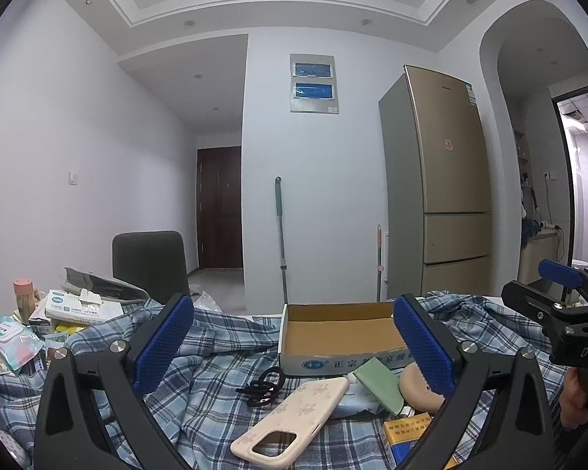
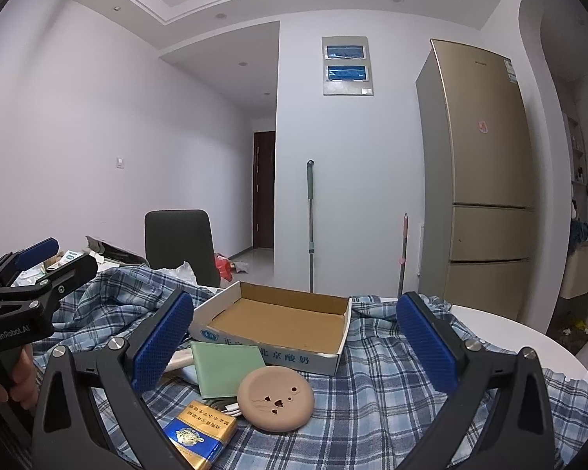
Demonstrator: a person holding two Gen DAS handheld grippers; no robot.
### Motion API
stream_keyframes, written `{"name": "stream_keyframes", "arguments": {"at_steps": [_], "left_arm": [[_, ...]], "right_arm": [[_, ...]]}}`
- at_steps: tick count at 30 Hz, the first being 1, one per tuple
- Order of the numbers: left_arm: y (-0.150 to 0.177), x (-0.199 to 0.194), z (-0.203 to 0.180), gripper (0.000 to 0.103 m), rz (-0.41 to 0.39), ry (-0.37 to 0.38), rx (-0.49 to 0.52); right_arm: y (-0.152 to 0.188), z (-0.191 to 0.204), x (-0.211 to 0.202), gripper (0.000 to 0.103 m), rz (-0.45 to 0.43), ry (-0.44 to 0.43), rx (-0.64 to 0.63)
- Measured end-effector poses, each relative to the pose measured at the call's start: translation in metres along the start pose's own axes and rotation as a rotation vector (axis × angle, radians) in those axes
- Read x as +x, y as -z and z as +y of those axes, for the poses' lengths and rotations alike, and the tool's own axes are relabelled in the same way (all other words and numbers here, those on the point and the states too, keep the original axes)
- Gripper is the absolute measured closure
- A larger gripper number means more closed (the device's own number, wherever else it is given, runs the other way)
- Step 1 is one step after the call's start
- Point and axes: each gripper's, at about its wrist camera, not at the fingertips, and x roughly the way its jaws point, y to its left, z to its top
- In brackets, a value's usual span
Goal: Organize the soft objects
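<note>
An empty cardboard box [image 1: 341, 333] [image 2: 278, 321] sits on the blue plaid cloth [image 1: 215, 399] [image 2: 392, 399]. In front of it lie a beige phone case [image 1: 294, 415], black hair ties [image 1: 262, 387], a green pad [image 1: 378, 385] [image 2: 227, 368], a round tan puff [image 1: 419, 391] [image 2: 276, 397] and a blue and gold pack [image 1: 407, 438] [image 2: 200, 431]. My left gripper [image 1: 294, 342] is open and empty above these items; it also shows in the right wrist view [image 2: 55, 258]. My right gripper [image 2: 294, 344] is open and empty over the puff; it also shows in the left wrist view [image 1: 545, 286].
Tissue packs and boxes [image 1: 74, 309] pile at the table's left. A dark chair [image 1: 149, 266] [image 2: 180, 246] stands behind the table. A mop [image 1: 281, 243] and a gold fridge [image 1: 443, 180] stand by the far wall. The white table edge [image 2: 521, 337] shows at right.
</note>
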Motion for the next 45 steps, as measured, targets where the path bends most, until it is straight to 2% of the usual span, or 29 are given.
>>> {"name": "stream_keyframes", "arguments": {"at_steps": [31, 45], "left_arm": [[-0.0013, -0.0009, -0.0013, 0.0, -0.009, 0.003, 0.009], [-0.0011, 0.0029, -0.0027, 0.0, 0.012, -0.002, 0.018]], "right_arm": [[-0.0015, 0.0053, -0.0041, 0.0, -0.023, 0.002, -0.03], [0.0013, 0.0075, 0.0007, 0.0, 0.001, 0.006, -0.038]]}}
